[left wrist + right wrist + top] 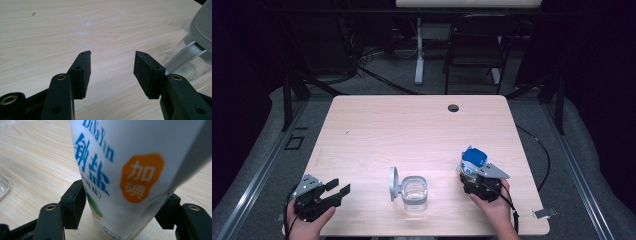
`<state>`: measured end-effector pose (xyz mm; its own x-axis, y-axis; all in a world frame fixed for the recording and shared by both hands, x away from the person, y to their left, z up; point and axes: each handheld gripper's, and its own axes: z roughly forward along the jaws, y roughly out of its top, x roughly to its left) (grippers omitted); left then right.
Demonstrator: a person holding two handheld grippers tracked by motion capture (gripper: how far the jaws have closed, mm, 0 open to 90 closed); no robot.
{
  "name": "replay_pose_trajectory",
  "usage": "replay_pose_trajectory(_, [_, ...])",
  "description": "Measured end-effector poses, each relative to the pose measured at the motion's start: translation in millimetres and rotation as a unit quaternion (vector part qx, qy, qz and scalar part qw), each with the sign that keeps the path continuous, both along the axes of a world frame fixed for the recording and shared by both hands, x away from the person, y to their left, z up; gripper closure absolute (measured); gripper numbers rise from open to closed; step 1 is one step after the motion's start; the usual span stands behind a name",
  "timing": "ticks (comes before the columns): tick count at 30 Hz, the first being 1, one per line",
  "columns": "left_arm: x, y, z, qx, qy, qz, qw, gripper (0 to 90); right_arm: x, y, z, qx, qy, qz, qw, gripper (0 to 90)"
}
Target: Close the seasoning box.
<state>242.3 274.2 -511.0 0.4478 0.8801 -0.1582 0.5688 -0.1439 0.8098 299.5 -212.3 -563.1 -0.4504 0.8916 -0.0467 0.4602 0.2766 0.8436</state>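
at the table's (412,125) seven o'clock corner, the left gripper (337,190) sits low in a hand (304,225), its jaws spread wide with nothing between them; in the left gripper view (112,67) bare wood shows in the gap, and the pads touch nothing. just past its tips, toward six o'clock on the table, stands a clear container (415,192) with its grey lid (393,183) swung up on edge at its nine o'clock side; in the left gripper view the container (187,67) is cut off by the frame at three o'clock, so its inside is hard to make out. at about five o'clock on the table, the right gripper (474,172) is closed around a white salt bag (473,159) with blue print, held by the other hand (492,205). in the right gripper view (122,202) both jaws press the bag's (130,165) lower sides, and the bag's bottom looks to rest on the wood. the grey plate on the gripper hides much of the bag from above, and its top runs out of the close view.
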Motion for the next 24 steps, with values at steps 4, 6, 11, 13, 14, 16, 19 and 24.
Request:
replay_pose_trajectory(4, [0.4, 0.9, -0.9, 0.000, 0.001, 0.000, 1.0000, 48.2, 0.2, 2.5, -2.8, -0.004, -0.007, -0.002, 1.0000, 34.8])
replay_pose_trajectory(6, [0.4, 1.1, -1.1, 0.000, 0.001, 0.002, 1.0000, 48.2, 0.3, 3.3, -3.3, -0.006, -0.007, -0.003, 1.0000, 34.8])
replay_pose_trajectory(11, [0.5, 1.8, -1.8, -0.001, 0.001, 0.003, 1.0000, 48.2, -0.1, 5.5, -5.6, -0.001, -0.015, -0.010, 0.9998, 35.3])
replay_pose_trajectory(13, [0.6, 2.2, -1.8, -0.001, 0.002, 0.002, 1.0000, 48.2, -0.1, 5.2, -7.5, -0.003, -0.016, -0.012, 0.9998, 35.3])
replay_pose_trajectory(14, [0.6, 2.3, -1.8, -0.001, 0.002, 0.002, 1.0000, 48.2, 0.1, 4.8, -8.3, -0.007, -0.012, -0.009, 0.9999, 35.3])
replay_pose_trajectory(16, [0.6, 2.4, -1.9, -0.001, 0.002, 0.002, 1.0000, 48.2, 0.5, 4.8, -9.5, -0.008, -0.011, -0.010, 0.9999, 35.3])
replay_pose_trajectory(19, [0.6, 2.5, -1.8, 0.000, 0.003, 0.002, 1.0000, 48.2, 1.2, 5.0, -11.1, -0.001, -0.010, -0.013, 0.9999, 35.1])
replay_pose_trajectory(24, [0.6, 2.8, -1.9, 0.000, 0.003, 0.003, 1.0000, 48.2, 2.3, 5.6, -14.6, -0.002, -0.005, -0.016, 0.9999, 34.2])
